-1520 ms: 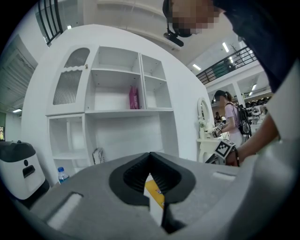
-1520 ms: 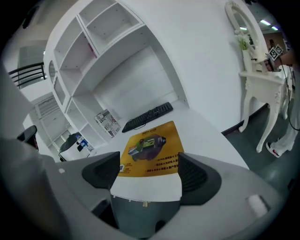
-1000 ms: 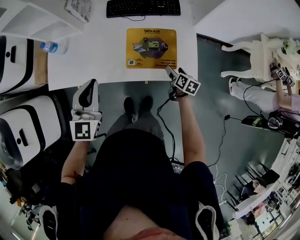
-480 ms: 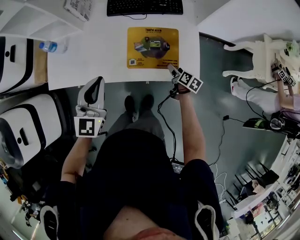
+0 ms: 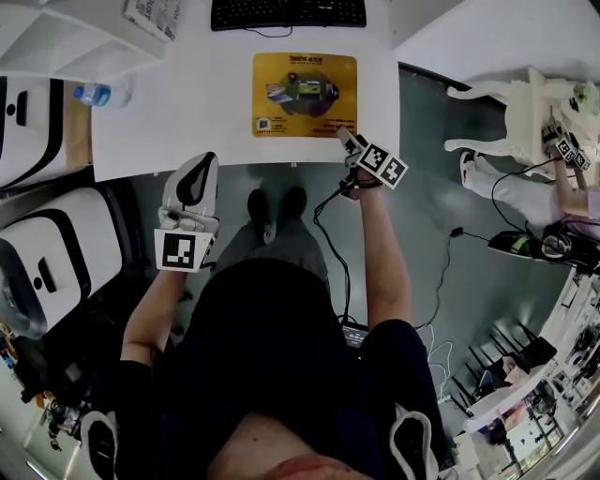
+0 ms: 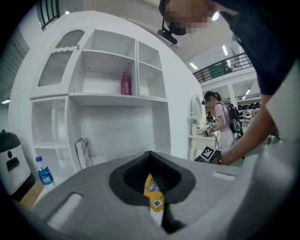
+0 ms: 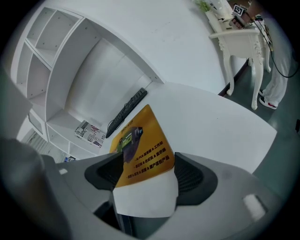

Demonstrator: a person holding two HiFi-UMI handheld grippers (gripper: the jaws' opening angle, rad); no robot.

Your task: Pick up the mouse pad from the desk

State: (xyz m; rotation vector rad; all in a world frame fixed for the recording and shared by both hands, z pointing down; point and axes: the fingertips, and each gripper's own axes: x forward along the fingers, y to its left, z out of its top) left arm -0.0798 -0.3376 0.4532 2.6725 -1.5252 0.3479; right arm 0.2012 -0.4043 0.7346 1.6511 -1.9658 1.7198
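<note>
The yellow mouse pad [image 5: 305, 94] lies flat on the white desk [image 5: 187, 112], just below the keyboard. My right gripper [image 5: 343, 134] hovers at the pad's near right corner. In the right gripper view its jaws [image 7: 146, 169] stand wide apart and have just been closing a little; the pad's near edge [image 7: 143, 150] shows between them, untouched by the pads. My left gripper [image 5: 204, 157] hangs off the desk's front edge, left of the pad, tips together and holding nothing. Through its hollow in the left gripper view [image 6: 150, 154] a sliver of the pad [image 6: 152, 190] shows.
A black keyboard [image 5: 286, 13] lies at the desk's far edge, with a water bottle [image 5: 98, 94] and a booklet [image 5: 155, 17] to the left. White machines [image 5: 28, 112] stand at the left. An ornate white table [image 5: 511, 112] and another person [image 5: 562, 187] are at the right.
My left gripper has moved up and right toward the desk's front edge. My right gripper has rolled and sunk closer to the pad's near right corner.
</note>
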